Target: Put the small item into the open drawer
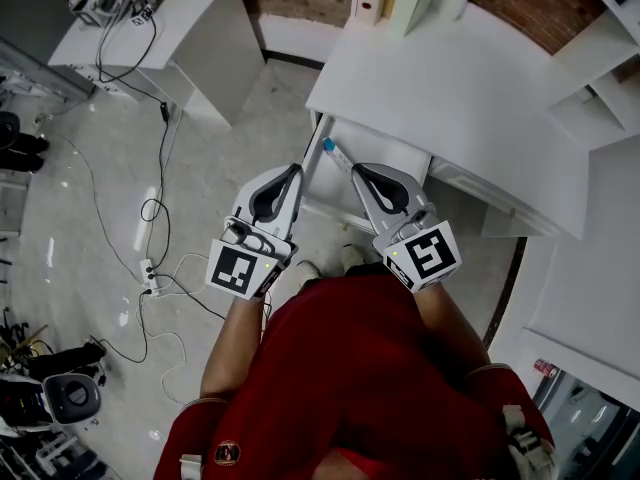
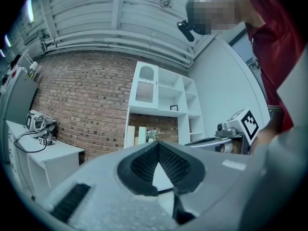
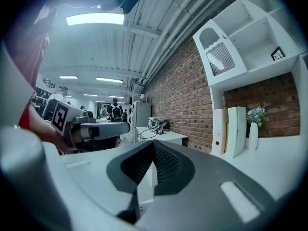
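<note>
In the head view a white drawer (image 1: 405, 158) stands pulled out from under the white desk (image 1: 450, 78). A small white item with a blue end (image 1: 333, 151) lies at the drawer's left edge; I cannot tell whether it rests inside or on the rim. My left gripper (image 1: 293, 172) and right gripper (image 1: 357, 171) are held side by side just in front of the drawer, both pointing at it. In the left gripper view the left gripper (image 2: 158, 144) is shut with nothing between its pads. The right gripper (image 3: 153, 143) is likewise shut and empty.
Black cables and a power strip (image 1: 150, 278) trail over the floor at the left. A second white desk (image 1: 190, 18) stands at the upper left. White shelves (image 1: 600, 78) rise at the right. Books and a vase (image 3: 253, 134) stand at the desk's back by the brick wall.
</note>
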Motion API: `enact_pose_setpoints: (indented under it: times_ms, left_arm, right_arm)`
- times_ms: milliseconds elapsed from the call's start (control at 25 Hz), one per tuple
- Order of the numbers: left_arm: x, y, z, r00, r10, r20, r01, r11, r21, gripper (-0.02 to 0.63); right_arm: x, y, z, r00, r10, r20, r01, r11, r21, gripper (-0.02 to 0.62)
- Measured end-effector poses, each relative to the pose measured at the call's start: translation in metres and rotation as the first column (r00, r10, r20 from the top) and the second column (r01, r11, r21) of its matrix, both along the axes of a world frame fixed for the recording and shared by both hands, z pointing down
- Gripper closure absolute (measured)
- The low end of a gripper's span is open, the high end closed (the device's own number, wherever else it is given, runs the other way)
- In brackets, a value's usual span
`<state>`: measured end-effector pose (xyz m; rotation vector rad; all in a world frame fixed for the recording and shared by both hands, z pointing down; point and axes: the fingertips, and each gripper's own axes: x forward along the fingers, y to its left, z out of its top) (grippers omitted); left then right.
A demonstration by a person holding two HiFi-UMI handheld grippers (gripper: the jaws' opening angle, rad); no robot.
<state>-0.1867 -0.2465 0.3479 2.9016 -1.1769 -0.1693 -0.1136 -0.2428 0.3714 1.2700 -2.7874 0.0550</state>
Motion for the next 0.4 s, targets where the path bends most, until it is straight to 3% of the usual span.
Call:
enact_pose_setpoints:
  times_ms: [400]
  left_arm:
    - [0.0017, -0.0040, 0.0008, 1.000, 0.005, 0.010, -0.005, 1.000, -0.001, 0.606]
  right_arm:
    - [0.0007, -0.0034, -0.0001, 1.000, -0.003, -0.005, 0.003, 1.000, 0.005, 0.584]
